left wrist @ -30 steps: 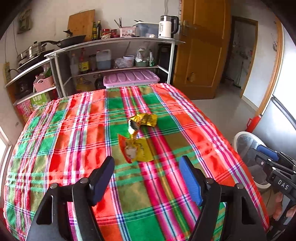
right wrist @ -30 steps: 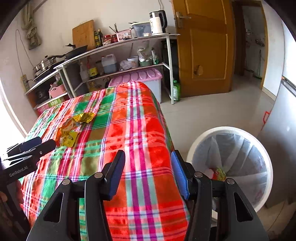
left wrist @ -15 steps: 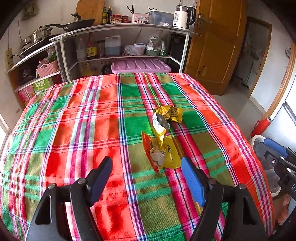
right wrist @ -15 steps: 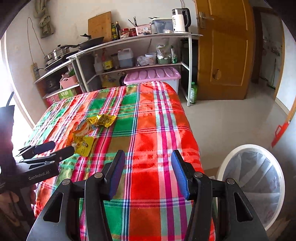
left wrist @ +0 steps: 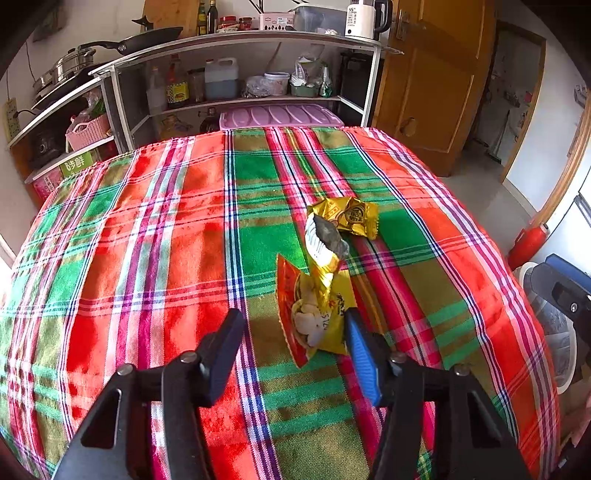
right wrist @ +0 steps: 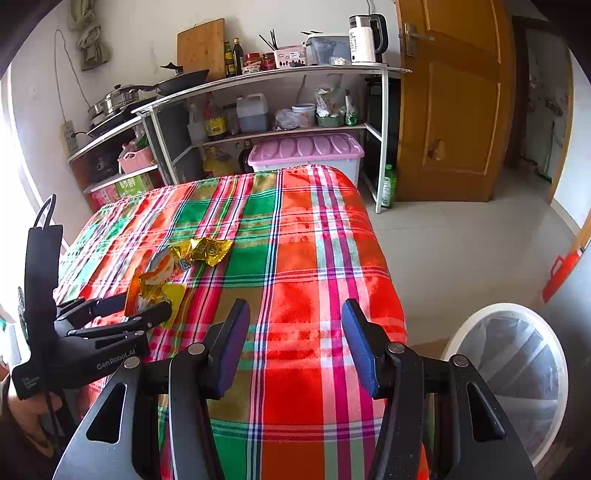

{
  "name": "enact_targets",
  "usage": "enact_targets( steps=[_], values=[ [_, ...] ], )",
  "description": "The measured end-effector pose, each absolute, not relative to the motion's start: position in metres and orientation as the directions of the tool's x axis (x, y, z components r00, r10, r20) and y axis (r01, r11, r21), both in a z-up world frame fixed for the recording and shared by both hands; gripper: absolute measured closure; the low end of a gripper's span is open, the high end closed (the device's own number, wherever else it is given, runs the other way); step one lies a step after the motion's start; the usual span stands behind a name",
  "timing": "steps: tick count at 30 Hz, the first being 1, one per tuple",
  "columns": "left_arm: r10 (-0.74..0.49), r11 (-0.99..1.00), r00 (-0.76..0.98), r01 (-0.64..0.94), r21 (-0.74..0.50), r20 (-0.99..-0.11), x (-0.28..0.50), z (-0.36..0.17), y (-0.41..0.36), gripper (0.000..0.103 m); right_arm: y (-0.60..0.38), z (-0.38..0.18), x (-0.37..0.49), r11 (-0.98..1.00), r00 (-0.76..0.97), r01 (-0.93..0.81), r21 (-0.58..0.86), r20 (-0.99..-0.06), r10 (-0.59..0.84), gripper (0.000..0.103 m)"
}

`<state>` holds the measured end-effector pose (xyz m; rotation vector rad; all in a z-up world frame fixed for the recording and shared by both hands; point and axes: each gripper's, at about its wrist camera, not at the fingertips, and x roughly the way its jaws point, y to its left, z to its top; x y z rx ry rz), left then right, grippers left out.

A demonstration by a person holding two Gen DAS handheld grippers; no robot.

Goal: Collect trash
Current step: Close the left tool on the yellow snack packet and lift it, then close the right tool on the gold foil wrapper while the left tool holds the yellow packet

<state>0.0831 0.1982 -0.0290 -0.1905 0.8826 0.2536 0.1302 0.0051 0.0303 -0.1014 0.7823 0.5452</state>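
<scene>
As seen: left gripper (left wrist: pixel 291 332) jaws, just closing, not yet pinching the orange-yellow foil snack wrapper (left wrist: pixel 317 317).
Grip: jaws to be closed on the wrapper body, clear of the plaid tablecloth (left wrist: pixel 147 258).
Right gripper (right wrist: pixel 291 343): spread, empty.

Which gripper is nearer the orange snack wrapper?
Left. The left gripper straddles the orange snack wrapper; the right gripper hangs open over the table's far side.

The left gripper (right wrist: pixel 122 314) bears the white marking "GenRobot.AI" along its black body, legible in the right wrist view. The white electric kettle (left wrist: pixel 364 18) on the top shelf shows "55" near its upper edge. A green box (left wrist: pixel 75 164) on the lower shelf carries large white characters, not legible. The snack wrappers (left wrist: pixel 321 314) on the tablecloth carry print too small to read.
</scene>
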Motion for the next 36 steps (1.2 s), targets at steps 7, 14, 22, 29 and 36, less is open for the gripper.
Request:
enact_targets(
  steps=[7, 14, 22, 29, 36],
  values=[
    [0.126, 0.955, 0.608, -0.287, -0.069, -0.784, 0.077, -0.026, 0.208, 0.074, 0.021, 0.024, 0.133, 0.845, 0.557, -0.525, 0.101, -0.71, 0.431, 0.05],
    [0.131, 0.948, 0.603, -0.309, -0.078, -0.787, 0.059, -0.025, 0.233, 0.075, 0.047, 0.015, 0.138, 0.806, 0.514, -0.583, 0.102, -0.723, 0.463, 0.05],
    [0.136, 0.933, 0.602, -0.344, -0.102, -0.787, 0.047, -0.026, 0.258, 0.075, 0.1, 0.007, 0.143, 0.708, 0.485, -0.706, 0.016, -0.718, 0.5, 0.05],
    [0.116, 0.933, 0.611, -0.338, -0.126, -0.783, 0.047, -0.028, 0.265, 0.074, 0.133, 0.002, 0.157, 0.636, 0.459, -0.772, -0.02, -0.71, 0.534, 0.05],
    [0.103, 0.935, 0.616, -0.327, -0.134, -0.781, 0.052, -0.029, 0.268, 0.074, 0.153, -0.01, 0.171, 0.588, 0.418, -0.808, -0.03, -0.733, 0.536, 0.05]
  ],
)
